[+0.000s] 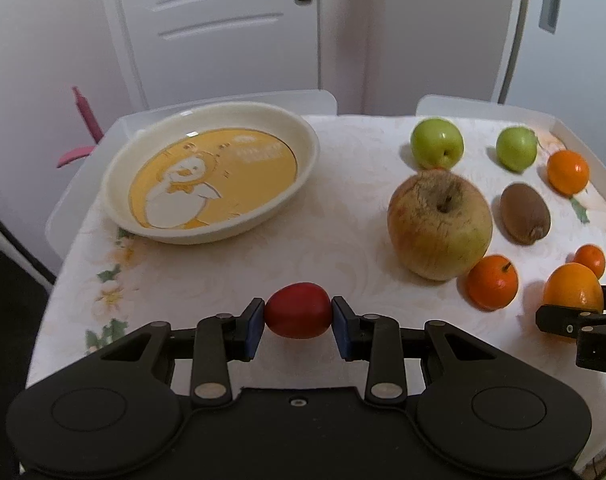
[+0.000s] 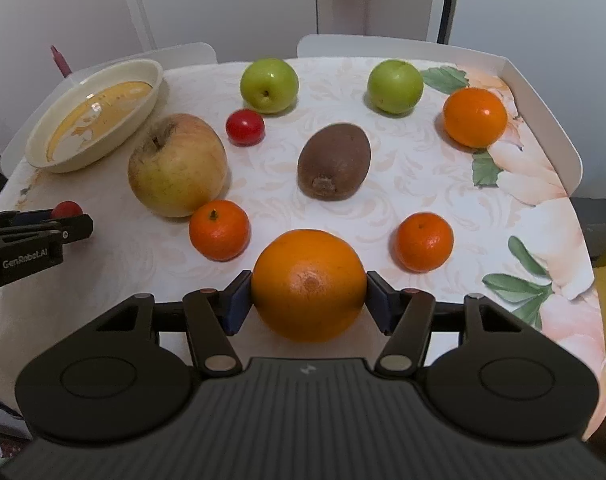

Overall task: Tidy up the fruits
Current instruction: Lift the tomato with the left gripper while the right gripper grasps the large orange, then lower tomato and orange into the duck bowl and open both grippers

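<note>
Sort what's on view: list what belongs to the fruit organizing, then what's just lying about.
Job:
- small red fruit in left gripper
- large orange in right gripper
- cream duck-print dish
- big yellowish apple, brown kiwi, other loose fruit

Lying about:
- pink object beyond the table
- white door

Table (image 2: 383, 200) w/ floral cloth: dish (image 2: 99, 120), apple (image 2: 177, 164), kiwi (image 2: 334, 161), 2 green fruits, tomato (image 2: 245, 127), 3 mandarins.
</note>
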Demonstrator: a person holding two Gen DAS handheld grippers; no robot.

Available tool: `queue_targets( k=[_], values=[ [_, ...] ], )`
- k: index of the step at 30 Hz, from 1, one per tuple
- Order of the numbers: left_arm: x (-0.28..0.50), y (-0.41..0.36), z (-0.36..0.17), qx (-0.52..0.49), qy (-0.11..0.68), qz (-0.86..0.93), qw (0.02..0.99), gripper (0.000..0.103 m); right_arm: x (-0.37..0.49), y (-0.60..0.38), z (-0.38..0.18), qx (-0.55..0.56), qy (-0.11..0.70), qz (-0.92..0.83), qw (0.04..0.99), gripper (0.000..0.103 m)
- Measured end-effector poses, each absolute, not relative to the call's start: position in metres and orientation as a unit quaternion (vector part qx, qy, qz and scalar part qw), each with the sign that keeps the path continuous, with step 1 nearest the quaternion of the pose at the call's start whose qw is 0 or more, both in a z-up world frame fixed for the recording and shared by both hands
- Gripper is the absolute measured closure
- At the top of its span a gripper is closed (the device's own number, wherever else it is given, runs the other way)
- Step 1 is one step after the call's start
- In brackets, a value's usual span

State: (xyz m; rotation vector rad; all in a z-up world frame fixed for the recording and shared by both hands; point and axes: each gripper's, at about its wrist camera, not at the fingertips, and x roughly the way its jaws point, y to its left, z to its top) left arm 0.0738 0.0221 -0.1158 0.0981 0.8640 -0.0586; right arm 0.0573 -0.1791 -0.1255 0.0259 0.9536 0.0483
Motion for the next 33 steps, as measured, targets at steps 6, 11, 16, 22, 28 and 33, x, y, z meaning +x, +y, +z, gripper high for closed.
queue_targets(
  k=[6,11,16,22,28,33],
  values=[
    [0.058,0.022,-0.089,0.019,0.401,-0.001,0.916,0.063,0.058,-0.181,-0.099,-0.006,0.446,0.052,0.893,0.029],
    [0.052,0.029,-0.063,0.003,0.385,0.018,0.923,0.063,0.062,-0.173,-0.075,-0.02,0.433,0.079,0.898,0.029],
    [0.057,0.048,-0.037,-0.002,0.369,0.026,0.929,0.063,0.074,-0.155,-0.054,-0.019,0.422,0.1,0.901,0.029],
    [0.077,0.075,-0.013,0.005,0.354,0.021,0.935,0.063,0.098,-0.125,-0.035,-0.013,0.413,0.115,0.904,0.029],
    [0.113,0.102,-0.004,0.02,0.35,0.009,0.936,0.063,0.133,-0.095,-0.028,0.006,0.413,0.122,0.902,0.029],
    [0.151,0.121,-0.011,0.031,0.352,-0.003,0.935,0.063,0.168,-0.071,-0.028,0.012,0.406,0.118,0.906,0.029]
  ],
)
